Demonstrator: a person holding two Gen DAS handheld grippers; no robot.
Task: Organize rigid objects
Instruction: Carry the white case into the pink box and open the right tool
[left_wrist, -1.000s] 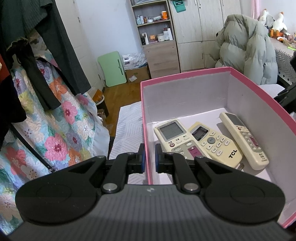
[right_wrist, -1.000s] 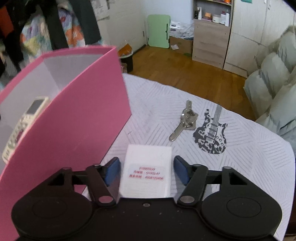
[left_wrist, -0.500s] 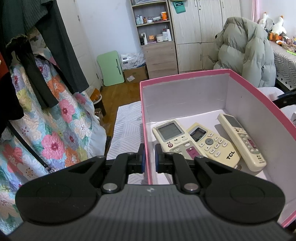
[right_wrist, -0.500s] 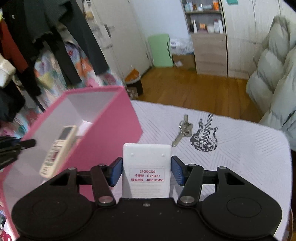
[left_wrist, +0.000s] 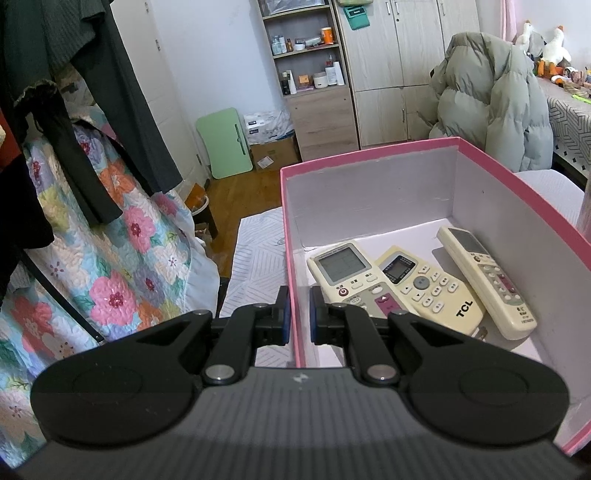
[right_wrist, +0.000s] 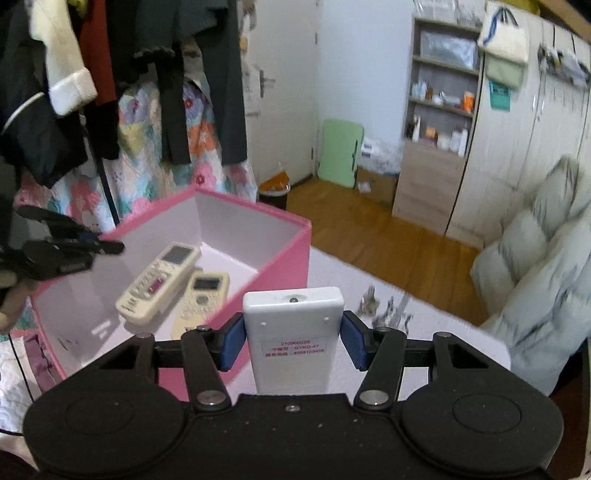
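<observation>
Pink rectangular cardboard box, open-topped, white-lined, sits on a tabletop under a white cloth with a grey line pattern.

Box contents, left wrist view, three cream remote controls lying face up on the floor of the box:
- wide cream remote with a large grey screen, nearest the left wall;
- cream remote marked TCL, in the middle, touching or just overlapping the first;
- long narrow cream remote with a pink button panel, on the right, angled toward the far corner, its near end beside the TCL one.

The right wrist view shows the same box from outside its right wall; only two of the remotes are visible there, the third is hidden.

Left hand-held gripper: blue pads brought together on the box's left wall, one pad outside, one inside, clamped on the pink rim.

Right hand-held gripper: clamped on a white rectangular plastic remote with a red-printed label, held back side up, pads pressing its two long edges. It hangs in the air beside the box's right wall, above the cloth, not inside the box.

On the cloth beyond the held remote: a blurred bunch of metal keys and, beside it, a dark printed figure, too smeared to read.
</observation>
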